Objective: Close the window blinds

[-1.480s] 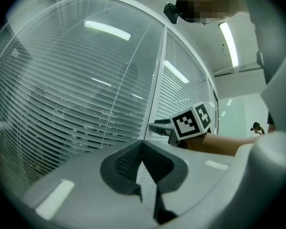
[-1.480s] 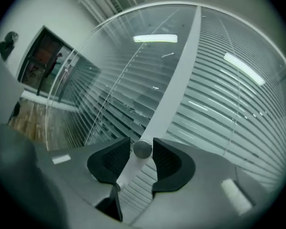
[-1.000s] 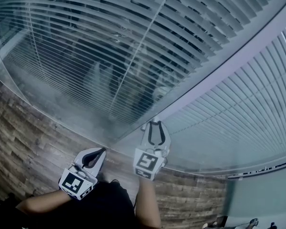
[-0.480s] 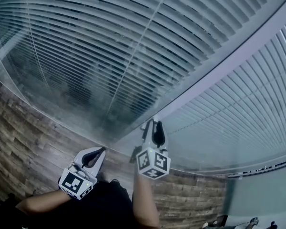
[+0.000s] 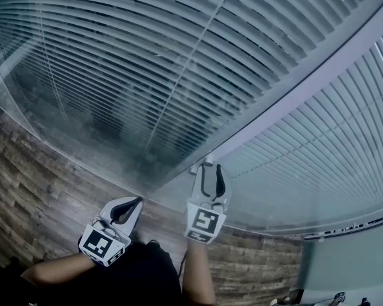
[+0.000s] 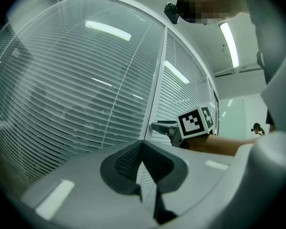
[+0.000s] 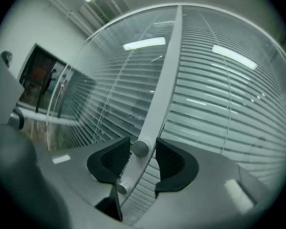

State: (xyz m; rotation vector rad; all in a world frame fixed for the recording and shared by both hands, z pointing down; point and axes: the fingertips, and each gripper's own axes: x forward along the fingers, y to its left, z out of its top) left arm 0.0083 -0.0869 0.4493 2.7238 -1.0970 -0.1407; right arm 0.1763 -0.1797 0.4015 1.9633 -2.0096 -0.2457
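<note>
White slatted blinds [image 5: 147, 62] hang behind glass, left and right of a pale upright frame [image 5: 287, 101]. A round silver knob [image 7: 139, 148] sticks out of that frame, with a second one [image 7: 120, 189] below it. My right gripper [image 5: 209, 167] points at the frame, and in the right gripper view [image 7: 142, 159] the upper knob sits between its dark pads [image 7: 169, 161]. Its jaws have just been opening; a gap shows beside the knob. My left gripper [image 5: 135, 203] hovers lower left, away from the glass, shut and empty [image 6: 143, 157].
Wood-plank floor [image 5: 38, 190] runs along the foot of the glass wall. The right gripper's marker cube [image 6: 195, 122] and forearm show to the right in the left gripper view. A dark doorway [image 7: 43, 80] lies far left beyond the glass.
The left panel's slats have turned more shut, so the dark shapes behind them have faded. The right gripper rolled on the knob and back, and its jaws widened. The left gripper stayed still.
</note>
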